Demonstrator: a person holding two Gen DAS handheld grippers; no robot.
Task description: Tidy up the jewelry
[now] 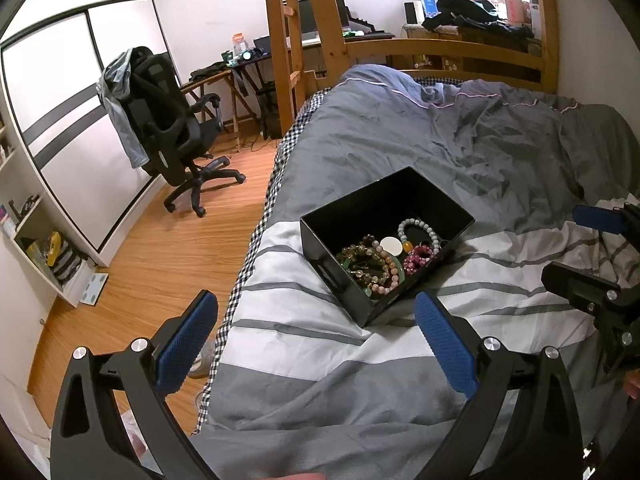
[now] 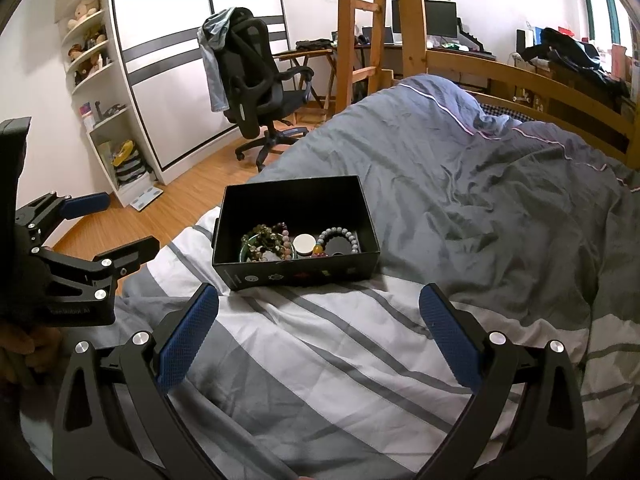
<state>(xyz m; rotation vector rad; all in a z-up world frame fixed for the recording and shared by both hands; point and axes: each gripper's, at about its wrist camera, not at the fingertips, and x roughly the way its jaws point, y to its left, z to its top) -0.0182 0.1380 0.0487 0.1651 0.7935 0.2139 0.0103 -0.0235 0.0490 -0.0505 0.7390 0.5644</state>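
Note:
A black open box [image 1: 340, 226] [image 2: 296, 274] sits on the striped grey and white duvet [image 1: 320, 344] [image 2: 340, 344]. Inside lie several beaded bracelets [image 1: 370, 264] [image 2: 266, 242], a pale grey bead bracelet [image 1: 420, 228] [image 2: 340, 236], a pink bead bracelet [image 1: 418, 258], a green bangle [image 1: 396, 276] and a white round disc [image 1: 391, 245] [image 2: 304, 245]. My left gripper [image 1: 316, 320] is open just short of the box, with nothing between its blue pads. My right gripper [image 2: 318, 312] is open too, near the box's front wall. Each gripper shows at the other view's edge.
The bed's left edge drops to a wooden floor [image 1: 152, 256]. A black office chair [image 1: 168, 128] [image 2: 256, 76] with a garment over it stands by a white wardrobe [image 1: 68, 112]. A wooden bed frame [image 1: 440, 48] and ladder posts [image 2: 352, 32] rise behind the rumpled grey duvet.

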